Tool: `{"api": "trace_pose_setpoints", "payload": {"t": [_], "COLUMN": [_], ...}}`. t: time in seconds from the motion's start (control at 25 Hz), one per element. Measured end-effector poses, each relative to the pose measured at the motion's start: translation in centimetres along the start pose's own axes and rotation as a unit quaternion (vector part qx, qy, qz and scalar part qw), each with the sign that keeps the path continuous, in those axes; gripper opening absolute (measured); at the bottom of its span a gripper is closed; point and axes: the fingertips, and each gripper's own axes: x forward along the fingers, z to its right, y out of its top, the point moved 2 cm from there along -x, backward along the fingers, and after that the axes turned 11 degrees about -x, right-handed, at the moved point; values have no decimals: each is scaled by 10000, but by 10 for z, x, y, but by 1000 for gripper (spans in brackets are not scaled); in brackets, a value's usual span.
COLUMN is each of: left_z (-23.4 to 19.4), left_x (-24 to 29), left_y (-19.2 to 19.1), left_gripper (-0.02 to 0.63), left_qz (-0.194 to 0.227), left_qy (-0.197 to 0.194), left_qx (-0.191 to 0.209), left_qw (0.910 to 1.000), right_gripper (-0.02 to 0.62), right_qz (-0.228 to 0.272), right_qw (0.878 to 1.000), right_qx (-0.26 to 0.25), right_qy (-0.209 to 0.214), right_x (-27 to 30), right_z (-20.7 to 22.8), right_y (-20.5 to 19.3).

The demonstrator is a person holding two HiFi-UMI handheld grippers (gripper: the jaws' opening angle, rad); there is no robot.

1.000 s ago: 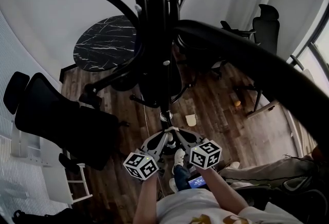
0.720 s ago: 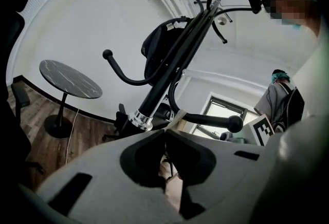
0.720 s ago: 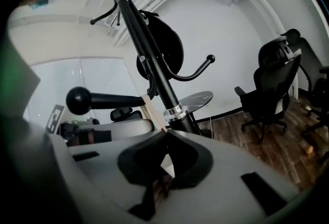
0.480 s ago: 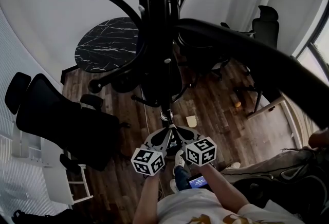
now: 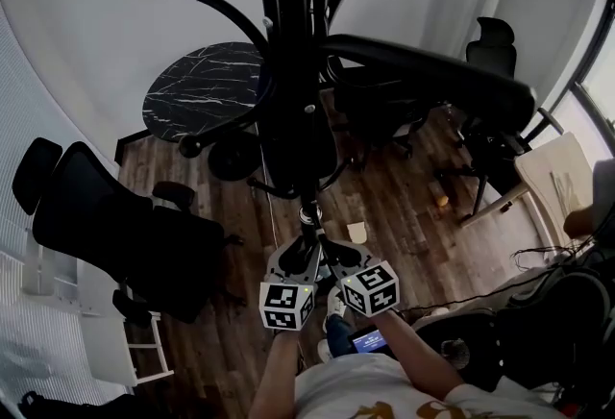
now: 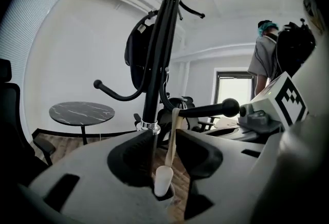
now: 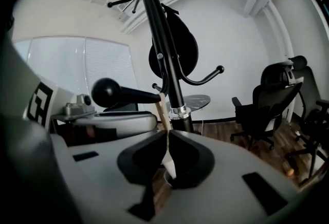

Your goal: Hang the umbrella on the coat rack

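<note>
The black coat rack (image 5: 293, 71) stands right in front of me, with a dark bulky shape against its pole (image 6: 159, 53). A beige strap (image 6: 172, 135) is looped over a ball-tipped hook arm (image 6: 205, 111) and hangs down between both grippers. The left gripper (image 6: 165, 138) is opening: its jaws stand apart and the strap's flat end (image 6: 163, 181) lies loose in the gap. The right gripper (image 7: 168, 135) is shut on the same beige strap (image 7: 163, 110) below the hook arm (image 7: 128, 95). In the head view the left gripper (image 5: 303, 249) and right gripper (image 5: 332, 252) sit side by side at the pole. I cannot make out the umbrella's body.
A round black marble table (image 5: 202, 86) stands behind the rack. Black office chairs are at the left (image 5: 125, 234) and back right (image 5: 495, 47). A white stand (image 5: 125, 340) is at lower left, a pale table (image 5: 562, 177) at the right. A person (image 6: 264, 58) stands beyond the right gripper.
Both grippers rolled and drew closer together at the pole. The left marker cube now faces the head camera squarely. The head view tilted, so the near rack arm's end shows.
</note>
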Motion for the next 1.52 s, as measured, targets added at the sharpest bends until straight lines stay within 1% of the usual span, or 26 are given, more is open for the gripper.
{"api": "trace_pose_setpoints", "payload": {"t": [0.08, 0.28, 0.4, 0.64, 0.72, 0.88, 1.0, 1.08, 1.2, 1.28, 1.36, 1.44, 1.52], "left_z": [4, 14, 18, 29, 32, 38, 43, 51, 66, 79, 94, 112, 129], "left_x": [-6, -26, -37, -59, -69, -88, -106, -113, -122, -130, -139, -148, -157], "left_y": [1, 2, 2, 6, 10, 4, 6, 9, 7, 4, 1, -3, -7], "left_gripper": [130, 47, 27, 20, 20, 20, 20, 20, 20, 20, 20, 20, 20], "left_qz": [63, 237, 364, 254, 302, 248, 375, 443, 473, 587, 751, 853, 934], "left_qy": [-27, -44, -48, -4, 8, 127, 271, 362, 589, 682, 657, 543, 480], "left_qx": [-20, -66, -147, -12, -47, -160, -267, -249, -155, -156, -266, -446, -563], "left_qw": [10000, 9997, 9992, 9997, 9995, 9995, 9986, 9981, 9970, 9958, 9947, 9939, 9929], "right_gripper": [21, 12, 12, 12, 12, 12, 12, 12, 12, 12, 12, 12, 12], "right_qz": [19, 163, 304, 556, 634, 681, 843, 931, 926, 886, 946, 1070, 1111], "right_qw": [10000, 9995, 9992, 9977, 9971, 9961, 9954, 9952, 9957, 9961, 9954, 9938, 9932], "right_qx": [-22, -10, -33, -107, -110, -4, -34, 1, 61, 28, -3, -7, -51], "right_qy": [-58, -253, -273, -360, -412, -564, -454, -316, -75, 28, 145, 286, 336], "right_x": [-9, -34, -48, -80, -85, -99, -112, -121, -138, -154, -172, -191, -207], "right_z": [-1, -3, -7, -16, -14, -9, -15, -18, -27, -33, -39, -47, -52], "right_y": [-1, 0, 1, 10, 14, 18, 29, 33, 26, 17, 12, 10, 8]}}
